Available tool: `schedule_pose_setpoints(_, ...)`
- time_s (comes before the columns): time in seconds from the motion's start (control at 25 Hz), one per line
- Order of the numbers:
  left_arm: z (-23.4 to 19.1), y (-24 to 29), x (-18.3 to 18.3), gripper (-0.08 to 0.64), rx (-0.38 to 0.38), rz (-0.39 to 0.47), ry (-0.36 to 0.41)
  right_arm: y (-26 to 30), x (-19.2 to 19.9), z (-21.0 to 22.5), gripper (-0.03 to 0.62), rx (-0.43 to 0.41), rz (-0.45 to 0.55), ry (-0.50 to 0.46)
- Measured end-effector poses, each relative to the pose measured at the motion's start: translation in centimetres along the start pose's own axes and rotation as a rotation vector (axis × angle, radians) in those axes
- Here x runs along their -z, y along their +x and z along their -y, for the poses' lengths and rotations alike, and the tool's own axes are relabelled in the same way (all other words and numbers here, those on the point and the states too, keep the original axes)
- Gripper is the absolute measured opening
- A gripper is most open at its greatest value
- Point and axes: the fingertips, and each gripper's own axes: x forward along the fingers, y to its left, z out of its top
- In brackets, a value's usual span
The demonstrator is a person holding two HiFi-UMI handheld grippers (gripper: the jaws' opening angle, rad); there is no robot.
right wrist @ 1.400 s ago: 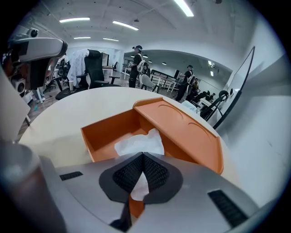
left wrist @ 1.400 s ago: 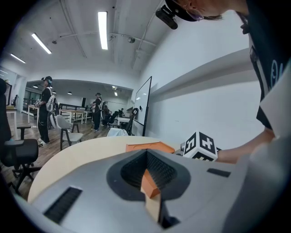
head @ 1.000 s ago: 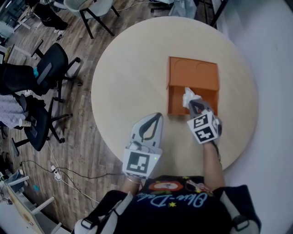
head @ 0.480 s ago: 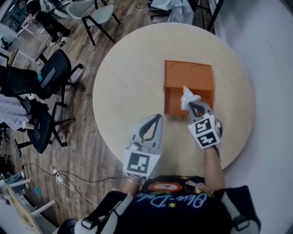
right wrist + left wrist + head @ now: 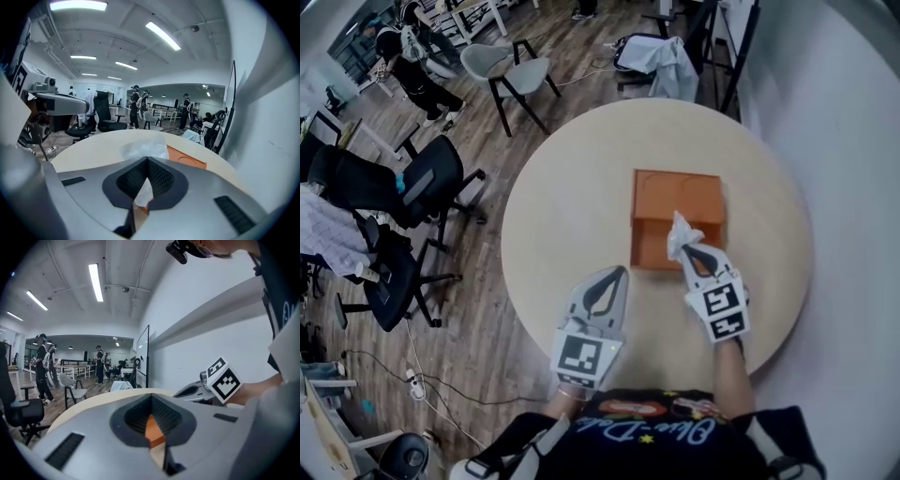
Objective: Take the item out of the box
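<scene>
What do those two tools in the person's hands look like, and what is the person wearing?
Both the left gripper and right gripper are pale grey shells tapering to a point, with dark ribbed pads inside. Each carries a white cube with black square markers. The person wears a dark top with colourful lettering.

The desk (image 5: 572,216) has a pale, wood-like top, smooth and matt. The box (image 5: 675,192) on it is orange, matt and smooth; whether card or moulded plastic cannot be told. The item (image 5: 680,234) in the jaws of the right gripper (image 5: 689,251) is thin white crinkled film, half see-through. That gripper's shell and the left gripper (image 5: 615,275) look like matt grey plastic, with dark ribbed pads (image 5: 162,178) inside the jaws. The floor (image 5: 487,328) at the left of the frame is brown wood plank with a faint sheen.
</scene>
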Motion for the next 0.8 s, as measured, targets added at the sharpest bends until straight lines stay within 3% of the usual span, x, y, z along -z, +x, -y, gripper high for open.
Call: schedule_pose_setpoints(0.8,8.1,-1.3,-3.4,-0.015,0.024,0.023,0.061,-12.5,-3.2,1.0,-0.003,-0.054,0.275,0.067)
